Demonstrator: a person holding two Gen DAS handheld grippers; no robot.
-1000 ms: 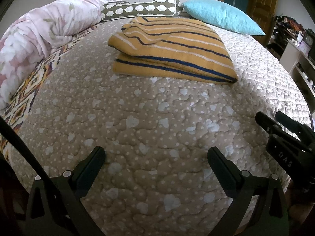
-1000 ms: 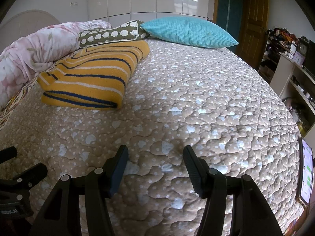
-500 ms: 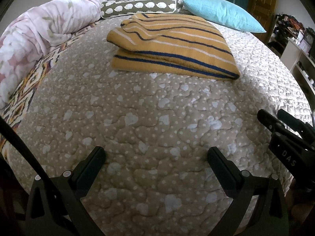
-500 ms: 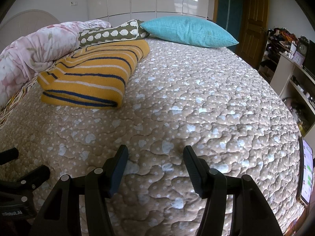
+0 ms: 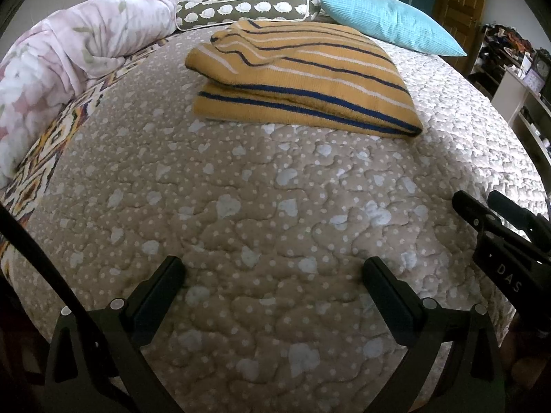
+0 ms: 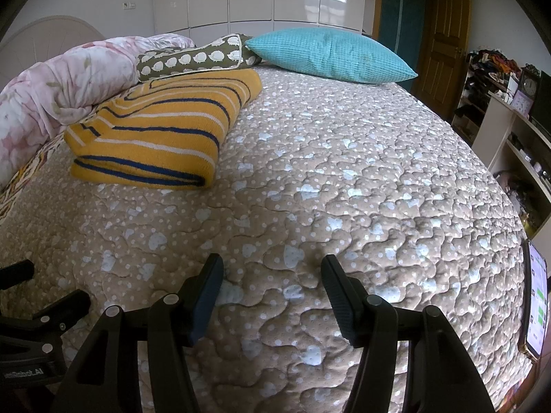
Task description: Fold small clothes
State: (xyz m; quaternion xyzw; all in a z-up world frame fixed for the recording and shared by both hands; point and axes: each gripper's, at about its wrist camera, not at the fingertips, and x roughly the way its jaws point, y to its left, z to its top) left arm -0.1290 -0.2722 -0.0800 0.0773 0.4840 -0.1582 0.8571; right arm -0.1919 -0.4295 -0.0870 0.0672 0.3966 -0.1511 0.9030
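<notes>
A folded mustard-yellow garment with blue and white stripes (image 5: 303, 79) lies on the quilted bed toward the headboard; in the right wrist view the garment (image 6: 162, 134) is at the left. My left gripper (image 5: 272, 272) is open and empty, low over the bedspread well short of the garment. My right gripper (image 6: 272, 275) is open and empty, also over bare bedspread, to the right of the garment. The right gripper's body shows at the right edge of the left wrist view (image 5: 502, 241).
A beige dotted bedspread (image 6: 378, 179) covers the bed. A pink floral duvet (image 5: 69, 55) lies along the left. A sheep-print bolster (image 5: 248, 8) and teal pillow (image 5: 389, 24) sit at the head. Shelves (image 6: 509, 124) and a phone (image 6: 535, 296) stand at right.
The left gripper has drifted slightly, so the folded garment sits a little higher in its view. The right gripper has barely moved. Both stay open.
</notes>
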